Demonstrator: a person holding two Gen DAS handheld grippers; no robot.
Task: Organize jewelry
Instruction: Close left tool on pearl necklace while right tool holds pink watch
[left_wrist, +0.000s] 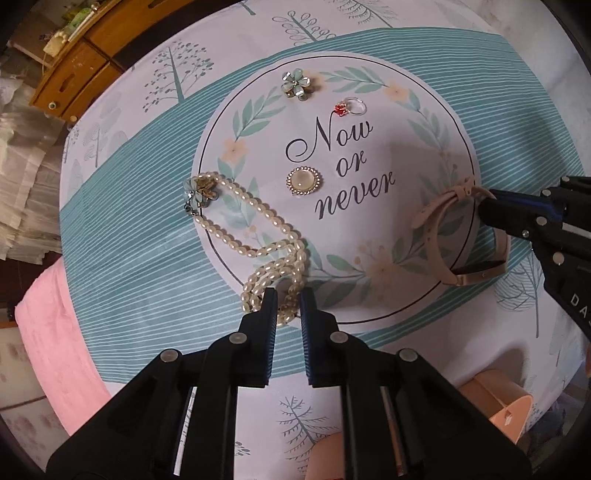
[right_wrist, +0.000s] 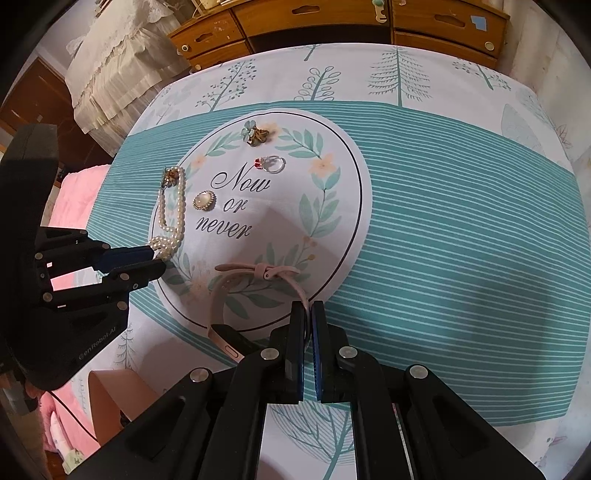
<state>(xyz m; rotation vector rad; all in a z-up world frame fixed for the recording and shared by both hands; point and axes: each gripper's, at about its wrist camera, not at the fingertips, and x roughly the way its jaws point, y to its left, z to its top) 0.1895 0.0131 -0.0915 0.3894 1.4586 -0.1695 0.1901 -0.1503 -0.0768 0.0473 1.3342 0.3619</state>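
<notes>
The right gripper (right_wrist: 308, 321) pinches the strap of the pink watch (right_wrist: 221, 295) at the near edge of the printed circle. The left gripper (left_wrist: 288, 299) closes around the pearl necklace (left_wrist: 258, 229) — the beads may slip out or drag its flower clasp (left_wrist: 199, 194). The oval brooch (left_wrist: 304, 181), ring (left_wrist: 352, 106) and flower brooch (left_wrist: 295, 85) lie apart, not in the way.

On the worktop (right_wrist: 443, 206), the broad striped cloth to the right of the printed circle lies bare, leaving open passage along that side. Inside the circle, the pearl necklace (left_wrist: 258, 229), round brooch (left_wrist: 305, 180), flower brooch (left_wrist: 295, 85) and ring (left_wrist: 352, 106) lie well apart, with bare gaps between them. The pink watch (right_wrist: 236, 295) loops across the circle's near edge, and peach boxes (left_wrist: 495, 410) crowd the near corner.
</notes>
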